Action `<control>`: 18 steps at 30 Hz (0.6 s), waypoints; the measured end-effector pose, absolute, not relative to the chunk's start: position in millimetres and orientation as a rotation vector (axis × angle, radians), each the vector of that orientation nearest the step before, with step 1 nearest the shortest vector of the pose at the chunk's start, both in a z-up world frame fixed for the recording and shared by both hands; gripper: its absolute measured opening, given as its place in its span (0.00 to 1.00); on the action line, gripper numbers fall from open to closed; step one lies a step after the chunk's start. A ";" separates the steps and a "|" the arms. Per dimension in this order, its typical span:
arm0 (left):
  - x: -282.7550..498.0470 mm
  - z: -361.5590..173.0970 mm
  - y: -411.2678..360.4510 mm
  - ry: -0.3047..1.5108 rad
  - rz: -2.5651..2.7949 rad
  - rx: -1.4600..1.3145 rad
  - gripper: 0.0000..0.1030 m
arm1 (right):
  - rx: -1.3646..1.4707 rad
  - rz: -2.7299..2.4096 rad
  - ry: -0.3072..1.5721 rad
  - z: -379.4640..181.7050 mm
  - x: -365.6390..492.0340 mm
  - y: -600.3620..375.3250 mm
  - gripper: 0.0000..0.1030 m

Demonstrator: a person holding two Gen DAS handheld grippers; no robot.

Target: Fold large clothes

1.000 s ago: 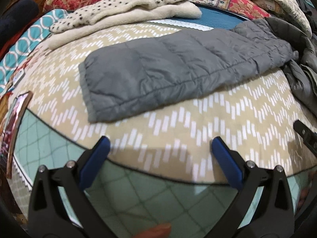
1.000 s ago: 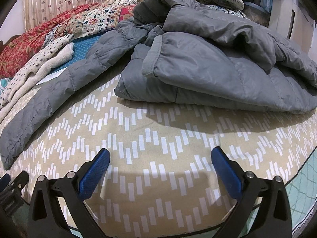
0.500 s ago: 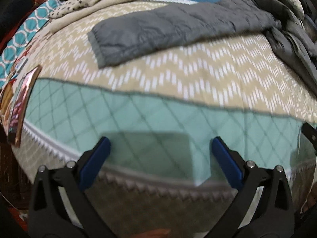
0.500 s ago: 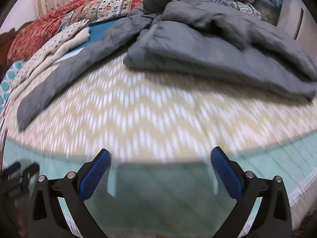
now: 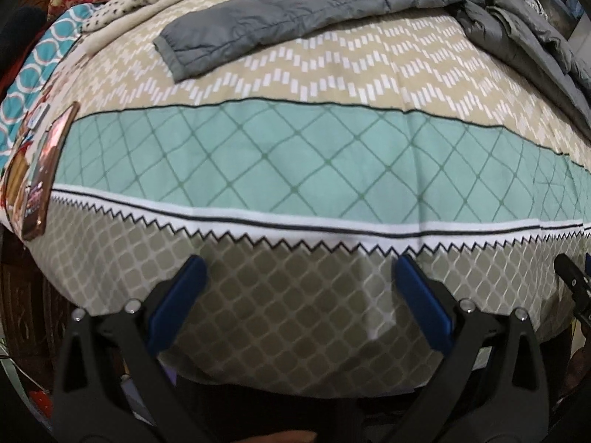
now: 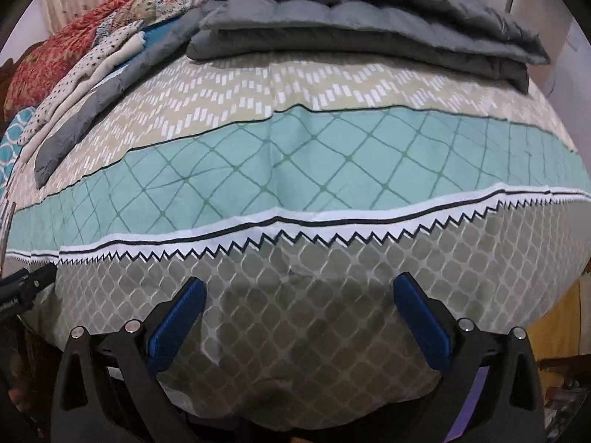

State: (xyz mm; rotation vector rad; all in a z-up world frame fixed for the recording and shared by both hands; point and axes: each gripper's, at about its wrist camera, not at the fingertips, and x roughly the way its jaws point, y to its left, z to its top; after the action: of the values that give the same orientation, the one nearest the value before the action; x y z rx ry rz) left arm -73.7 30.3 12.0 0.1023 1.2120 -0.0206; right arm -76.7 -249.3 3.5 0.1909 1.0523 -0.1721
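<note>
Two views. Left wrist: my left gripper [image 5: 299,277] gapes empty; the grey quilted puffer jacket's sleeve [image 5: 295,18] lies at twelve o'clock. Right wrist: my right gripper [image 6: 299,299] gapes empty too; the soft, light, slippery body [image 6: 369,33] lies at twelve; I'd pinch its hem.

A grey quilted jacket [image 6: 369,29] lies partly folded (body doubled in layers) on the bed [image 6: 295,170], one sleeve [image 5: 295,18] stretched flat across the patterned cover.
</note>
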 end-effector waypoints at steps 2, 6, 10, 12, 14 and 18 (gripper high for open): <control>-77.3 11.4 27.4 1.220 -0.018 0.108 0.96 | 0.187 -0.177 1.040 1.5 -79.0 -248.2 0.14; -83.2 5.4 24.0 1.231 -0.019 0.101 0.96 | 0.186 -0.179 1.037 1.2 -78.6 -246.3 0.14; -83.0 4.5 31.2 1.239 -0.025 0.083 0.96 | 0.189 -0.175 1.029 1.2 -80.0 -248.7 0.14; -79.5 1.7 36.2 1.242 -0.030 0.072 0.96 | 0.191 -0.175 1.026 1.0 -79.8 -248.4 0.14; -75.9 0.6 38.5 1.244 -0.033 0.067 0.96 | 0.190 -0.175 1.026 0.9 -80.3 -249.1 0.14; -66.3 -4.4 43.0 1.249 -0.034 0.059 0.96 | 0.185 -0.178 1.025 1.4 -83.7 -249.8 0.14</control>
State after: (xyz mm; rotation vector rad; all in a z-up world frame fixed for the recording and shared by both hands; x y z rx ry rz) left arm -66.3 43.0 -4.4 0.0590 1.2493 -0.0344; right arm -83.7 -249.8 1.4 0.1849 1.0250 -0.1784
